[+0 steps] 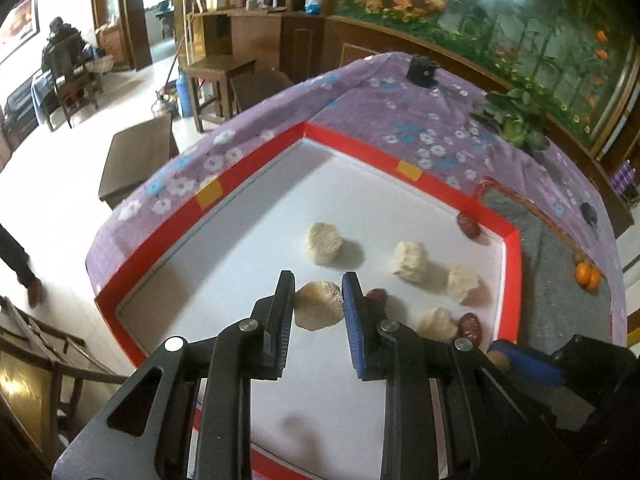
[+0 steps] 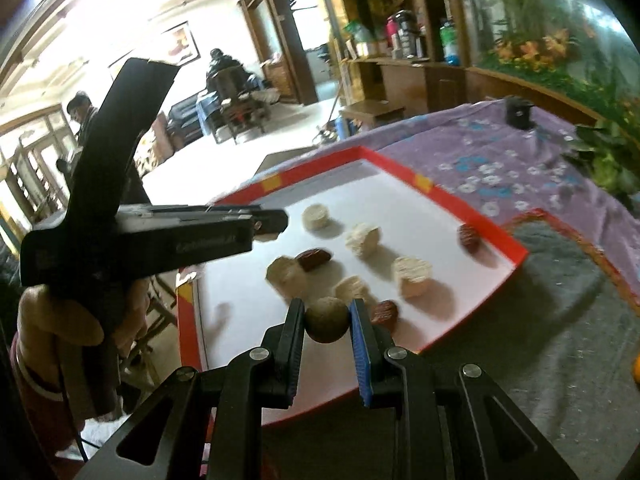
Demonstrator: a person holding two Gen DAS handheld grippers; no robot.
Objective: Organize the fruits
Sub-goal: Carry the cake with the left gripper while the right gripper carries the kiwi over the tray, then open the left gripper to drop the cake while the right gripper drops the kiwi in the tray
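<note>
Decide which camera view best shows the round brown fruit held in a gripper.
The right wrist view: the round brown fruit sits unobstructed between the right gripper fingers. The left wrist view shows only a sliver of it behind black linkage.

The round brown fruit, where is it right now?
In the right wrist view the round brown fruit is clamped in the right tool, over the red-rimmed tray's near edge, beside a red date.

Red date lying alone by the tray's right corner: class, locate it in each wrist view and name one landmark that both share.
Left wrist view: red date right of centre, beside the tray rim's corner.
Right wrist view: right of centre, same corner.
Shared landmark: yellow patch on the far rim.
</note>
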